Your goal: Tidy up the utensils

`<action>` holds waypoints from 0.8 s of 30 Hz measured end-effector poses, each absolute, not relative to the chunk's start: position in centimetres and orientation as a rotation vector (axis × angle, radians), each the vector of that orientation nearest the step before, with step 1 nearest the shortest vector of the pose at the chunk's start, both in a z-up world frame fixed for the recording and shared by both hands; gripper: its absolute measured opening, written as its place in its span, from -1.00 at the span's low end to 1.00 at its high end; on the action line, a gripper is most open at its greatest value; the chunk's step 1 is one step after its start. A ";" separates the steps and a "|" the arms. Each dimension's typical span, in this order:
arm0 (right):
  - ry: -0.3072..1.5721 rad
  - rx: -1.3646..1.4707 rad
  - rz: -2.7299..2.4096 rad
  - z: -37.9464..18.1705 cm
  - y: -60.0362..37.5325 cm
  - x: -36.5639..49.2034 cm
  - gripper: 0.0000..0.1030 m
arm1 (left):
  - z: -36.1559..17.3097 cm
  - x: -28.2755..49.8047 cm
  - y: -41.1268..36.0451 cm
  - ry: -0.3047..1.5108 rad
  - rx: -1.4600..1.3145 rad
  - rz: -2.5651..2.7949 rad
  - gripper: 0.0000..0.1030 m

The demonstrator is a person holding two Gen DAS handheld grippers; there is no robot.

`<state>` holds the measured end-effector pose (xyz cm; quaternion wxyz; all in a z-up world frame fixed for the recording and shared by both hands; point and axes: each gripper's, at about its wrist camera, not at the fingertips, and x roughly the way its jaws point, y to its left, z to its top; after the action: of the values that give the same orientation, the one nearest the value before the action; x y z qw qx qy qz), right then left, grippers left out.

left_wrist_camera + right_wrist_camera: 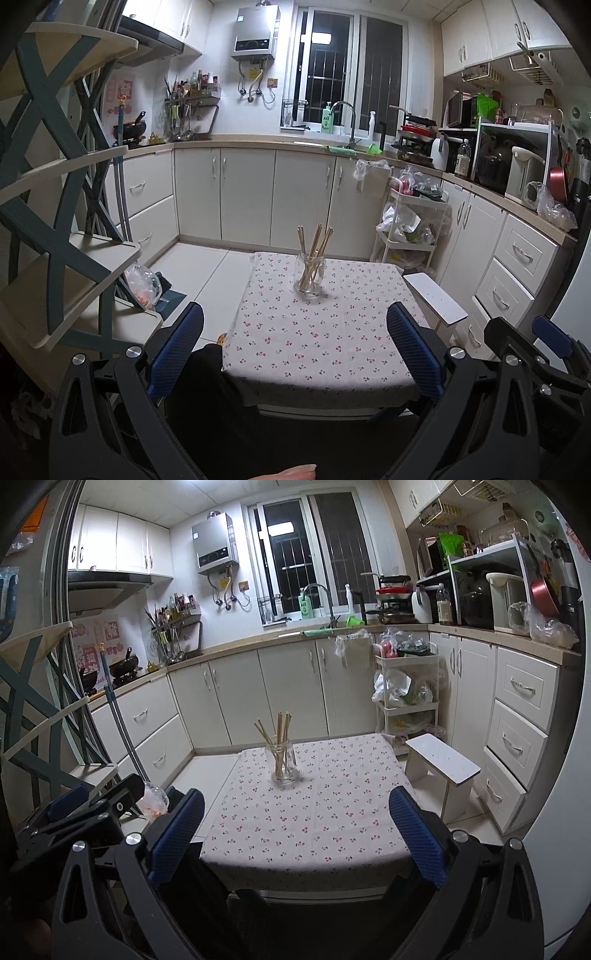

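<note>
A clear glass jar [311,272] holding several wooden chopsticks [316,240] stands upright near the far edge of a small table with a flowered cloth [317,343]. The jar also shows in the right wrist view [284,762], with the chopsticks [282,727] leaning apart. My left gripper [295,350] is open and empty, held back at the table's near edge. My right gripper [295,834] is open and empty too, beside the left one; it shows at the right edge of the left wrist view [554,336].
A white stool [441,762] stands right of the table. A white cart [406,690] with bags stands behind it. A tiered shelf [70,277] is on the left. White kitchen cabinets [258,192] line the back and right walls.
</note>
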<state>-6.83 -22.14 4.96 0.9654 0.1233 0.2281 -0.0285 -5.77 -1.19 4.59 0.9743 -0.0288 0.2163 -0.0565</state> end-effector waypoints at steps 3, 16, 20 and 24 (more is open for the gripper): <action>0.450 0.250 -0.059 5.3 -22.3 -7.0 0.86 | 4.9 -6.0 -1.2 0.427 -0.059 -0.114 0.85; 0.427 0.241 -0.059 5.9 -22.2 -7.6 0.86 | 5.6 -6.6 -1.1 0.403 -0.057 -0.119 0.85; 0.428 0.242 -0.059 5.8 -22.2 -7.7 0.87 | 5.6 -6.6 -1.2 0.404 -0.057 -0.120 0.85; 0.429 0.243 -0.059 6.0 -22.3 -7.7 0.86 | 5.7 -6.7 -1.3 0.404 -0.056 -0.118 0.85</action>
<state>-7.73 -22.31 5.98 0.9693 0.1202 0.2123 -0.0290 -6.66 -1.27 5.74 0.9776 -0.0280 0.2003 -0.0588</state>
